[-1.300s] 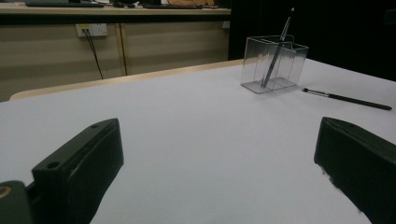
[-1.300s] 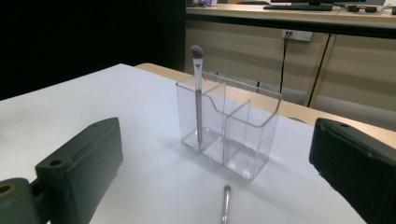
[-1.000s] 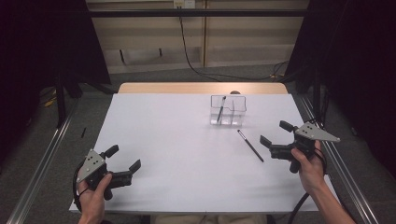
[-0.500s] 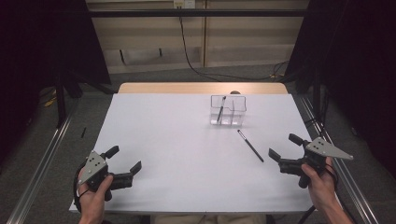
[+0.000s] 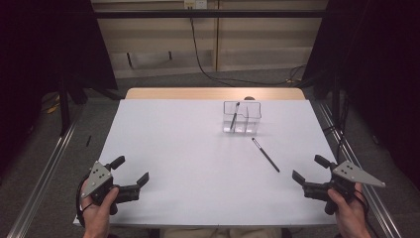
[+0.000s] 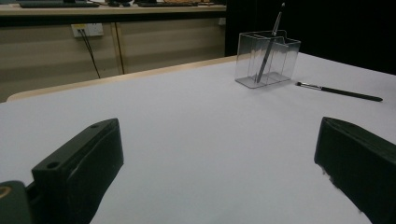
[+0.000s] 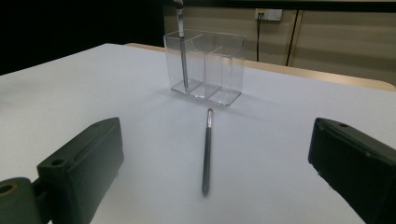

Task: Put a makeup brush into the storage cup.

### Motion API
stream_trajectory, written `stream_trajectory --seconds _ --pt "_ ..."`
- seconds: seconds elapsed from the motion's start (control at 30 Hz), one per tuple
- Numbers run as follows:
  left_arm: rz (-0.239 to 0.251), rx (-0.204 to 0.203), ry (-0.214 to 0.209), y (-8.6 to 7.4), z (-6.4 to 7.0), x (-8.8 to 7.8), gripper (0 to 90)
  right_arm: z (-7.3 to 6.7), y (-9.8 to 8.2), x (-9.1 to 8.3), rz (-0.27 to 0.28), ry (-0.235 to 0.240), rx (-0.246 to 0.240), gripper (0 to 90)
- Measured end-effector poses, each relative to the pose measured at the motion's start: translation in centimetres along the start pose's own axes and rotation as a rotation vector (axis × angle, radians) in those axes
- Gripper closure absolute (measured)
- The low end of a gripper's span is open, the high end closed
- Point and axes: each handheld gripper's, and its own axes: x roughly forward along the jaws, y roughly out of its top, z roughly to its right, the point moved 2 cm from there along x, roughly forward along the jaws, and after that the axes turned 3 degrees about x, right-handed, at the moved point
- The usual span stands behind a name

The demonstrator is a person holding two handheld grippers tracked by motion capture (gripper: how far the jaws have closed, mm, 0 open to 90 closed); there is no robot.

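High view: a slim dark makeup brush with a pale metal collar (image 5: 265, 155) lies flat on the white table (image 5: 178, 148), at about five o'clock from the clear plastic divided holder (image 5: 241, 118), just beside it, not touching. A second brush (image 5: 234, 116) leans in the holder's left compartment. The right gripper (image 5: 308, 173) and left gripper (image 5: 130, 170) rest with jaws spread, empty. The brush looks light, stiff and prone to roll; pinching mid-handle seems safest.

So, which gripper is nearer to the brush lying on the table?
Right. The right gripper sits just beside the loose brush; the left gripper is far across the table.
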Motion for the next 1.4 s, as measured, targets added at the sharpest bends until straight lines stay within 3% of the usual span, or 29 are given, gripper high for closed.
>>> stream_trajectory --seconds 0.17,0.47,0.67,0.83,1.0,1.4 --pt "0.003 0.007 -0.006 0.2 0.2 0.1 1.2 -0.1 -0.6 -0.1 -0.009 0.004 -0.002 2.7" --pt "0.009 0.005 0.003 0.1 -0.1 -0.2 1.2 0.2 -0.2 -0.1 0.022 0.005 -0.005 2.4" --pt "0.013 -0.004 0.004 0.1 -0.3 -0.3 1.2 0.0 -0.1 0.4 -0.001 0.014 -0.02 1.8" --pt "0.013 0.005 -0.002 0.3 0.0 -0.2 1.3 0.0 0.7 0.9 0.015 0.026 -0.04 1.6" --pt "0.006 0.029 -0.004 0.4 0.3 -0.1 1.2 0.3 1.2 1.8 0.008 0.04 -0.045 1.6" --pt "0.007 0.019 -0.008 0.3 0.0 -0.2 1.2 -0.1 3.6 5.4 0.0 0.086 -0.062 1.7"
